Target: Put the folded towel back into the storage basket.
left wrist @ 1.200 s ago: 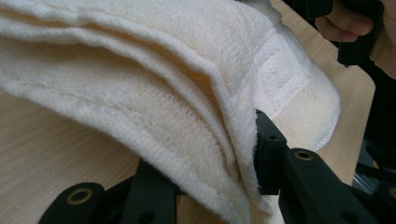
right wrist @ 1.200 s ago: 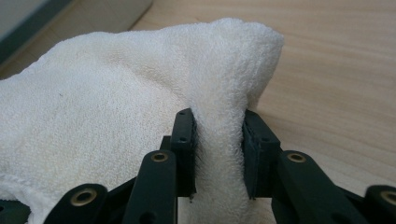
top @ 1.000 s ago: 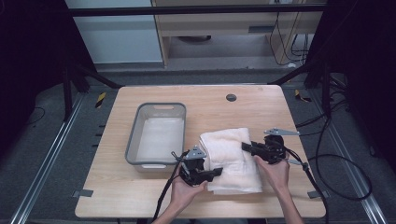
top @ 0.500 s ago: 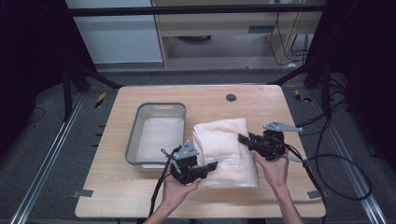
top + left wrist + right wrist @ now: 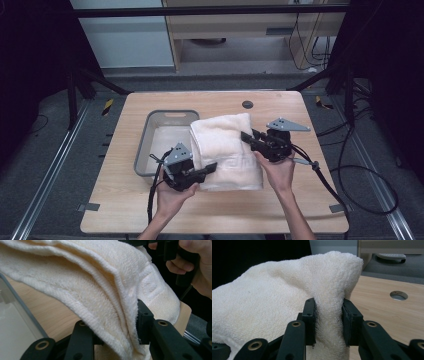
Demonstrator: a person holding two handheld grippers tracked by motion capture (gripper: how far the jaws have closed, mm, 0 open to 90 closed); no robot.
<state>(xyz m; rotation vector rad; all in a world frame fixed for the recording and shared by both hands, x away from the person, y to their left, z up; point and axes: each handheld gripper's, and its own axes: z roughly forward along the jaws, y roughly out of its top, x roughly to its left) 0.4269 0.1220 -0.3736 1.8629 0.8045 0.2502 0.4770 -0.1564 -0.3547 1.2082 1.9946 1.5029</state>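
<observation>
Left gripper (image 5: pixel 211 168), near edge: jaws pinched on the folded cream towel (image 5: pixel 225 147) at its near-left corner. Right gripper (image 5: pixel 248 136), farther right: jaws clamped on its right edge. Towel is held over the wooden table (image 5: pixel 300 200), overlapping the grey bin (image 5: pixel 150 132) at left.

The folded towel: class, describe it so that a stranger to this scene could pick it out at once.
On the wooden table, just right of the grey tray, lies the folded towel. It is cream, thick and soft, the lone cloth there, pinched by the left gripper and right gripper.
</observation>
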